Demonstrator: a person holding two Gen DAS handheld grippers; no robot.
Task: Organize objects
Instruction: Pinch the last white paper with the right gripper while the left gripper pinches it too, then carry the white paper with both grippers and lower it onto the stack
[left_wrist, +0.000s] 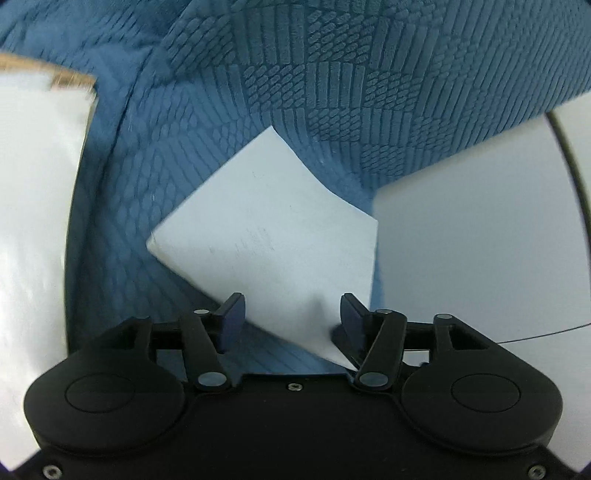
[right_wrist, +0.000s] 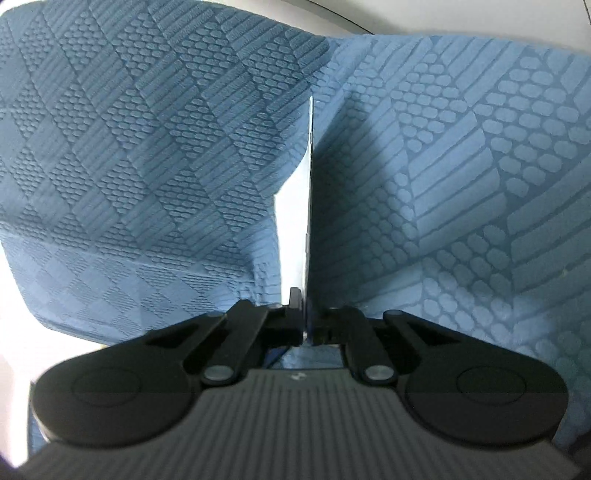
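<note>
Blue embossed cloth (left_wrist: 332, 81), patterned in blocks of ridges and oval bumps, fills most of both views and lies in soft folds. In the left wrist view a white sheet of paper (left_wrist: 266, 236) sits at the centre of the frame, tilted like a diamond, its lower corner reaching down between the fingers of the left tongs (left_wrist: 291, 314). Those tongs stand partly open: the left pad is clear of the sheet, while the right pad is at or just beside the paper's edge, and contact there cannot be told. A pale desk (left_wrist: 480, 240) shows at the right of that frame, and a white panel with a brown cardboard edge (left_wrist: 37, 184) fills the left side, blurred.

In the right wrist view the right tongs (right_wrist: 304, 314) are pinched shut on the same white paper (right_wrist: 295, 221), seen edge-on as a thin upright blade rising from the pads toward the centre of the frame, with the cloth (right_wrist: 147, 147) behind it on both sides.
</note>
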